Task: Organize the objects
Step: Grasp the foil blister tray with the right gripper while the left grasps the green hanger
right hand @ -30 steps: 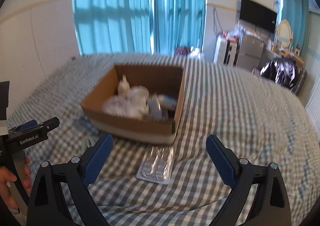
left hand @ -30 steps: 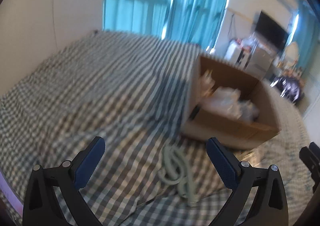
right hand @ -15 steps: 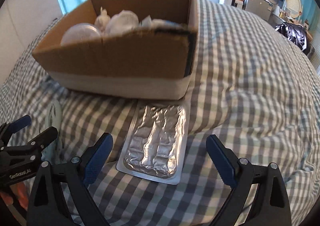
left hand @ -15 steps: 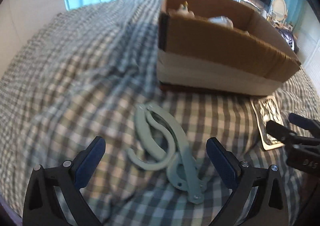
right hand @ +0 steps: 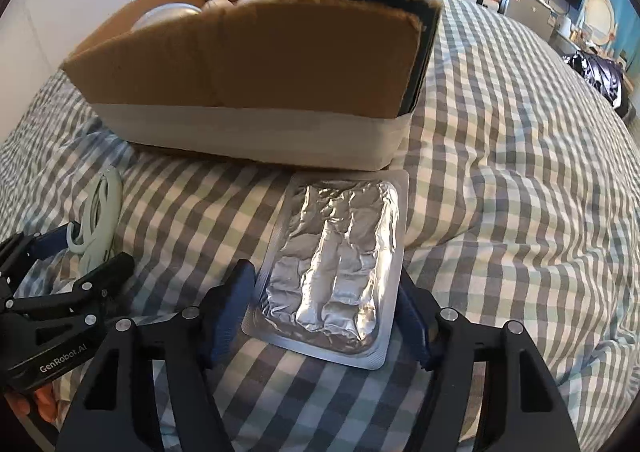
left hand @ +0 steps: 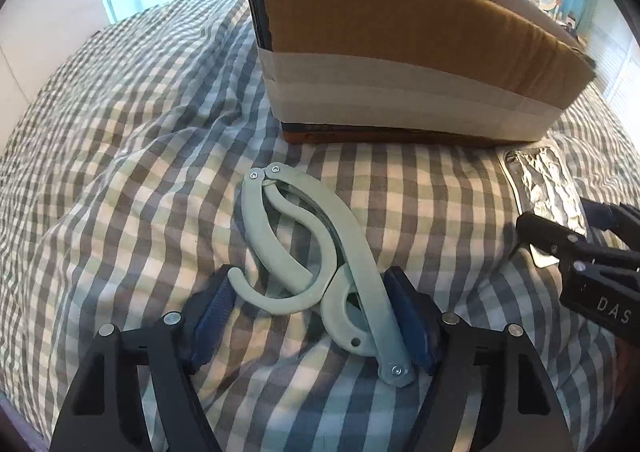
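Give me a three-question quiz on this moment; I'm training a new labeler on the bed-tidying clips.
1. True or false: the left gripper straddles the pale green folding hanger with open jaws.
2. What lies between the right gripper's jaws?
A. a remote
B. a foil blister pack
C. a sock
3. Fill in: both items lie on the checked bedspread in front of the ____.

Key
1. True. The blue pads sit on either side of the hanger, not yet pressed shut.
2. B. The foil blister pack lies flat on the bedspread between the open jaws.
3. Cardboard box, which already holds some pale items.
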`<state>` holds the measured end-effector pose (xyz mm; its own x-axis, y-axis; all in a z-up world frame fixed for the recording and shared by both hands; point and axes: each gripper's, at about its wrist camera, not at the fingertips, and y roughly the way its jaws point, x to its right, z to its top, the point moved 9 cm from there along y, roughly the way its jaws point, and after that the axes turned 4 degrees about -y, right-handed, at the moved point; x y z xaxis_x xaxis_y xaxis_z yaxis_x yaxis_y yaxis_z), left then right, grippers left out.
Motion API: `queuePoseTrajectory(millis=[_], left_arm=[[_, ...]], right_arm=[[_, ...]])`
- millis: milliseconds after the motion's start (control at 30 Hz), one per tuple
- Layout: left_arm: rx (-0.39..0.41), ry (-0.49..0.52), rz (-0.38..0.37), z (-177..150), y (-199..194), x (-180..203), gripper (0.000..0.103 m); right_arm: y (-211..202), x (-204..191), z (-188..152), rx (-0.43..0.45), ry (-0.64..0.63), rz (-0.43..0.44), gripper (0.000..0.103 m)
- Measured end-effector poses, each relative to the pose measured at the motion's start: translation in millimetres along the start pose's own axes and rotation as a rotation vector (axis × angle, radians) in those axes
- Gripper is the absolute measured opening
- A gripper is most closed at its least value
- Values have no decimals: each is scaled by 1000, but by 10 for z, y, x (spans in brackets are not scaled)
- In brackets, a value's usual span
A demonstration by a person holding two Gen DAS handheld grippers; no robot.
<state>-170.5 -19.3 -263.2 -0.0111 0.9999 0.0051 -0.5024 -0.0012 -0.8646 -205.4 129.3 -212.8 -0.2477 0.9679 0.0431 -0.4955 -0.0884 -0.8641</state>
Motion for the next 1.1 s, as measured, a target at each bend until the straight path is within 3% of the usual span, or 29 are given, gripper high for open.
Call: queuePoseTrajectory(millis=[367,400,433,533,600,867,933,967,1033,1067,1100], left_arm=[[51,-56,-45,-173,-594,2,75],[57,-55,-46,-199,-655,34,50],[61,-52,-54,-188,-739,67,33],[66,-68,-82,-135,-940,77,21],[82,-59,-110,-49,-1064,76,6],[69,-64,-157,-178,-1195,50,1],[85,-58,-128,-182,-1180,-6,4],[86,-55,-118,-183,-1161,-34,11],[63,-52,-125,-211,-1082,-57,51],[52,-56,-116,-234,-1025,-81,80],[62,-64,-101,-250,-982,-115,83]], right_arm=[[-835,-58,-49,127,-8,49,66],[-918,-74,-29,133,-11,50,66],[-1035,-123,-46,143,-16,53,66],[-1358,-200,-21,182,-26,58,66],[-1556,-221,39,211,-27,56,66],[-1993,-233,27,265,-23,68,66],[-1979,-258,23,264,-17,87,67],[-1970,-272,6,261,-19,89,67],[-1915,-328,0,252,-32,86,67],[-1895,-345,-5,248,-38,87,67],[-1853,-339,-17,242,-43,89,67]])
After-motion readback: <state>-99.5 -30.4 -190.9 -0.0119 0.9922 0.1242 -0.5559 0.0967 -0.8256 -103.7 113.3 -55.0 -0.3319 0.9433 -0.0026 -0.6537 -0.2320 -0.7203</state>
